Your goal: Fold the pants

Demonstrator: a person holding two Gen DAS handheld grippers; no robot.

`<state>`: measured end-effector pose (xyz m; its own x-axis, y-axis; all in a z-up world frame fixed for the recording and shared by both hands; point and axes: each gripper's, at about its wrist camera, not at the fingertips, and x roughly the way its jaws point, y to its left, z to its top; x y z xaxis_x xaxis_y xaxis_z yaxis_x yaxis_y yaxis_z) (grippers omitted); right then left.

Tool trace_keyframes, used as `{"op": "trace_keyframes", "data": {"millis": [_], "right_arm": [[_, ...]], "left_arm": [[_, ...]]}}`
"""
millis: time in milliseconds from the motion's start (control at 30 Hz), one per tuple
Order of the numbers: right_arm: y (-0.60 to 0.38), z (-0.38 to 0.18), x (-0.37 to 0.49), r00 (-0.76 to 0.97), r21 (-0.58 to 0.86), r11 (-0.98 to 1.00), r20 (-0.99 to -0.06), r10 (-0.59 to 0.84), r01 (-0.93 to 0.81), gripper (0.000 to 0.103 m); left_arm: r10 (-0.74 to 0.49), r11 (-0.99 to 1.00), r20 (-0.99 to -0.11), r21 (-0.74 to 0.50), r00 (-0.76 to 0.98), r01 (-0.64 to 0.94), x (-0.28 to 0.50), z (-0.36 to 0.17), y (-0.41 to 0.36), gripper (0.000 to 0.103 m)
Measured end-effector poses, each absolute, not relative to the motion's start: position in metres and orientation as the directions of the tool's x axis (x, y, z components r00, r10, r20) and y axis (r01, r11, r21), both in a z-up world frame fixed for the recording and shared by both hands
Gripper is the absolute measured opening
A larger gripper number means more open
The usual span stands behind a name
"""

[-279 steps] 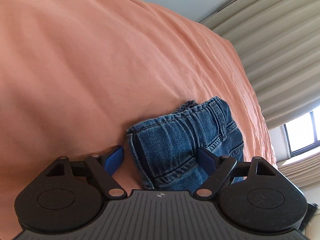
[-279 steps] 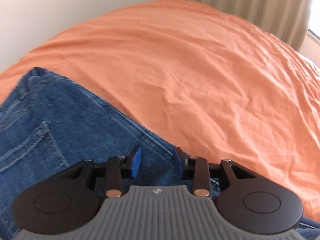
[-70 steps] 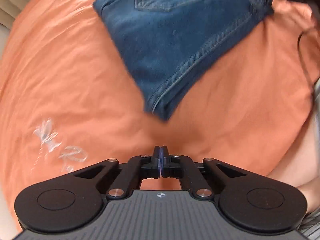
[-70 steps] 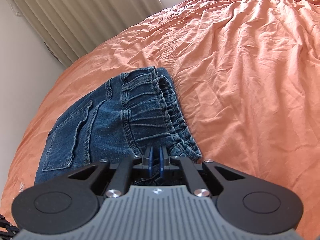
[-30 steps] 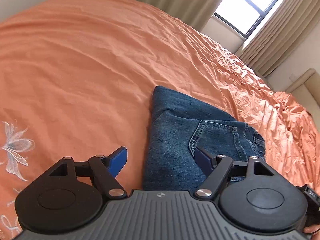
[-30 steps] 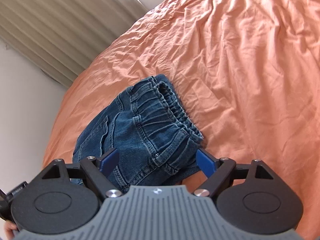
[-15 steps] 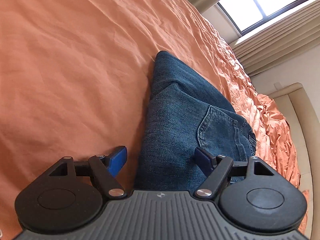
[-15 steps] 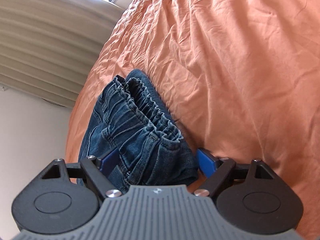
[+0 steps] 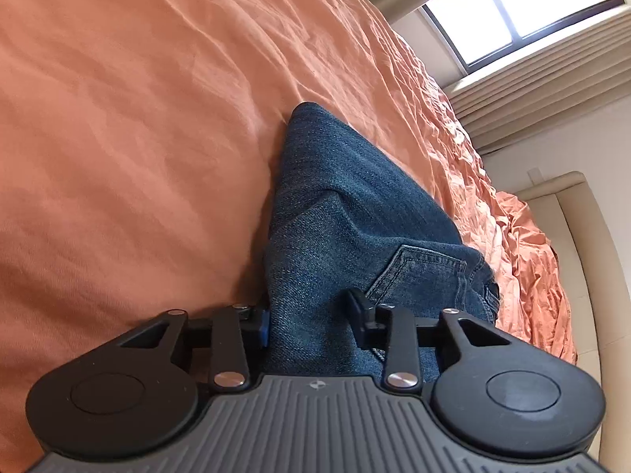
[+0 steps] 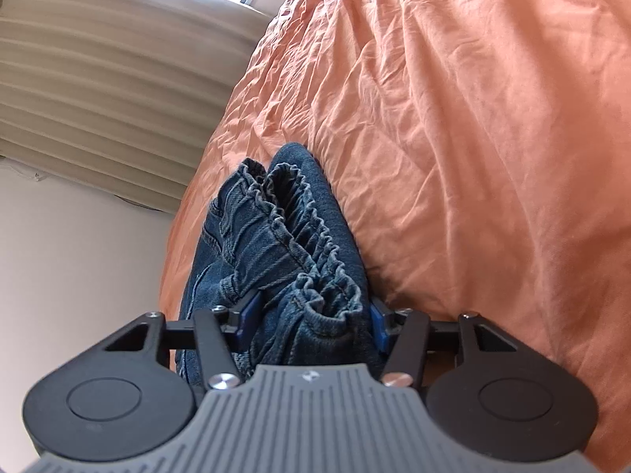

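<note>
Folded blue denim pants (image 9: 347, 213) lie as a thick bundle on an orange bedsheet (image 9: 138, 118). My left gripper (image 9: 309, 317) straddles the near end by the back pocket. Its jaws are closing, and both pads press into the denim between them. In the right wrist view the pants (image 10: 292, 244) show their gathered elastic waistband. My right gripper (image 10: 311, 321) is at that end, low over the sheet. Its jaws are closing too, with the blue pads touching the stacked waistband layers on both sides.
The rumpled orange sheet (image 10: 473, 138) spreads wide around the bundle. A bright window (image 9: 524, 8) and beige curtains (image 10: 98, 79) stand beyond the bed. A cream padded headboard (image 9: 572, 256) borders one side, and a pale wall (image 10: 79, 256) borders the other.
Both grippers have dropped closer to the bed and onto the bundle's ends. Their jaws, wide open half a second ago, have narrowed onto the denim.
</note>
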<state>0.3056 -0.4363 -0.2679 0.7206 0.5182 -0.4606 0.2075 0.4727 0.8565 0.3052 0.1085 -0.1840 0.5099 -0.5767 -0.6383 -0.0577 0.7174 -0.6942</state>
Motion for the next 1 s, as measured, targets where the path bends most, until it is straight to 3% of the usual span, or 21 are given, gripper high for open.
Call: {"op": "trace_keyframes", "data": {"millis": [200, 267, 600, 767, 1000], "right_arm": [[-0.436, -0.249, 0.301, 0.729, 0.861, 0.482, -0.433, 0.530, 0.161, 0.031], [-0.436, -0.238, 0.301, 0.725, 0.864, 0.487, -0.419, 0.547, 0.131, 0.028], [-0.411, -0.157, 0.310, 0.650, 0.827, 0.562, -0.438, 0.622, 0.020, 0.024], [-0.380, -0.138, 0.308, 0.623, 0.845, 0.533, -0.394, 0.676, -0.045, 0.024], [-0.293, -0.123, 0.324, 0.589, 0.870, 0.474, -0.314, 0.745, -0.136, 0.024]], "left_arm": [[-0.566, 0.726, -0.635, -0.686, 0.526, -0.049, 0.300, -0.177, 0.110, 0.010], [-0.575, 0.707, -0.619, -0.705, 0.535, -0.055, 0.298, -0.174, 0.114, 0.008], [-0.561, 0.734, -0.620, -0.679, 0.548, -0.018, 0.287, -0.123, 0.125, 0.006], [-0.549, 0.744, -0.615, -0.668, 0.566, -0.004, 0.275, -0.088, 0.156, 0.006], [-0.440, 0.822, -0.637, -0.569, 0.633, -0.002, 0.265, -0.036, 0.227, 0.006]]}}
